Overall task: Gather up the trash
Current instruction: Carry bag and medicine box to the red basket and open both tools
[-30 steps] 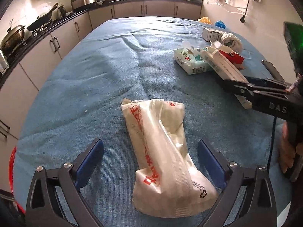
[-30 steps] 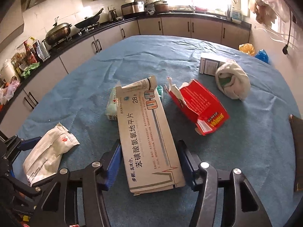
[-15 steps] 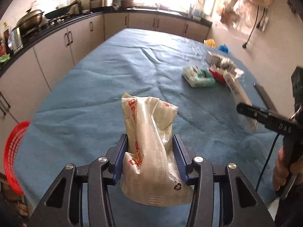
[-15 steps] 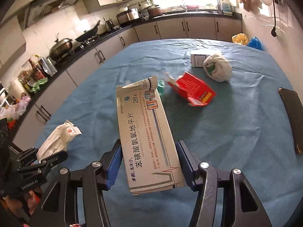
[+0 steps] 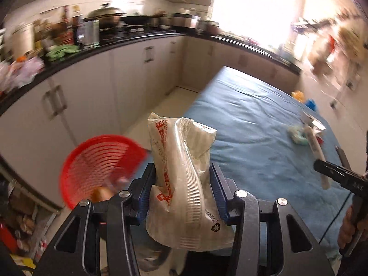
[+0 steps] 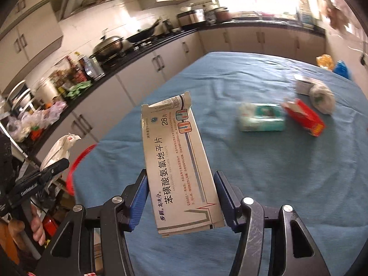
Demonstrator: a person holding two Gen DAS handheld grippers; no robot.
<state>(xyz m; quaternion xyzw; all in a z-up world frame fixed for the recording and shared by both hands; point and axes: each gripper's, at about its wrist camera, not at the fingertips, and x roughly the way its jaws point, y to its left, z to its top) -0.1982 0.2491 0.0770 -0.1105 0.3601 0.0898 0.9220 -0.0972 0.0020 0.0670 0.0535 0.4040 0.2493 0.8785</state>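
Observation:
My left gripper [image 5: 182, 188] is shut on a crumpled white plastic wrapper with red print [image 5: 184, 172], held in the air past the table's left edge. A red mesh basket [image 5: 99, 161] sits low to its left with some trash in it. My right gripper [image 6: 180, 197] is shut on a flattened white medicine box [image 6: 179, 161], held above the blue-covered table [image 6: 276, 172]. The left gripper with the wrapper [image 6: 58, 149] and the basket rim [image 6: 78, 161] show at the left of the right wrist view.
On the table lie a teal tissue pack [image 6: 262, 117], a red carton [image 6: 306, 119], a white wad [image 6: 322, 96] and a small grey box [image 6: 301, 85]. White kitchen cabinets [image 5: 96, 96] with a cluttered black counter run along the left.
My left gripper closed on the wrapper, lifted it off the table and swung left toward the red basket. My right gripper lifted the medicine box and moved left too.

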